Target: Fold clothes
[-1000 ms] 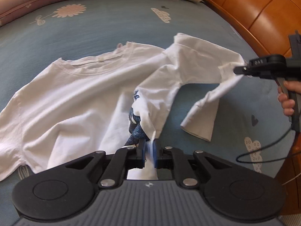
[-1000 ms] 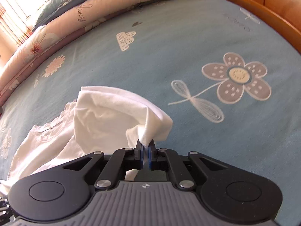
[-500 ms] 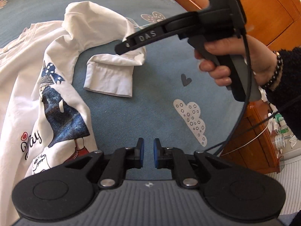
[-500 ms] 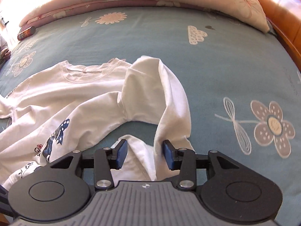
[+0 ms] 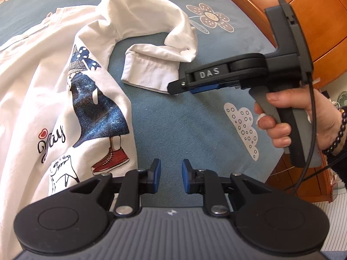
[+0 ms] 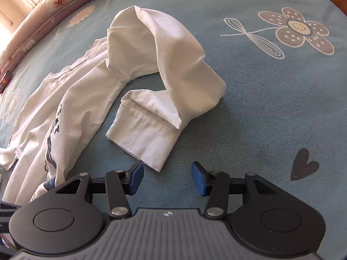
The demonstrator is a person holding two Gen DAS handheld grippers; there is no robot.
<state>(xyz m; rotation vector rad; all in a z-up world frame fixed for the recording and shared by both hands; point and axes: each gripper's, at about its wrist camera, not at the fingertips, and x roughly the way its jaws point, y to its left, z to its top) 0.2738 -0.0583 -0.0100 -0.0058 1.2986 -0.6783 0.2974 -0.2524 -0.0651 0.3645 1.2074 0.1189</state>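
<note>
One white long-sleeved shirt (image 5: 54, 86) lies spread on the blue patterned bedspread (image 5: 184, 125), its body toward the left side of the bed and one sleeve (image 6: 164, 65) looped out toward the wooden bed edge (image 5: 249, 4), the cuff (image 6: 143, 136) doubled back on the cover.

Left gripper (image 5: 171, 178): jaws a little apart, having just been opening, nothing between them. It sits over bare bedspread just beside the shirt's printed hem, not touching the cloth.

Right gripper (image 6: 167, 178): jaws well apart, having just been opening further, nothing clamped. The cuff's corner lies just ahead of the gap between the blue pads (image 6: 136, 179), close to the left pad; contact cannot be confirmed. In the left wrist view the same gripper (image 5: 173, 86), held by a hand (image 5: 303, 119) with a dark bead bracelet (image 5: 338, 138), hovers at the cuff.

Count: one shirt, two grippers.

Legible writing: "DAS" on the right gripper's side; "Yay" in script beside a red heart on the shirt print (image 5: 95, 99), which shows a figure in a blue skirt and red shoe
</note>
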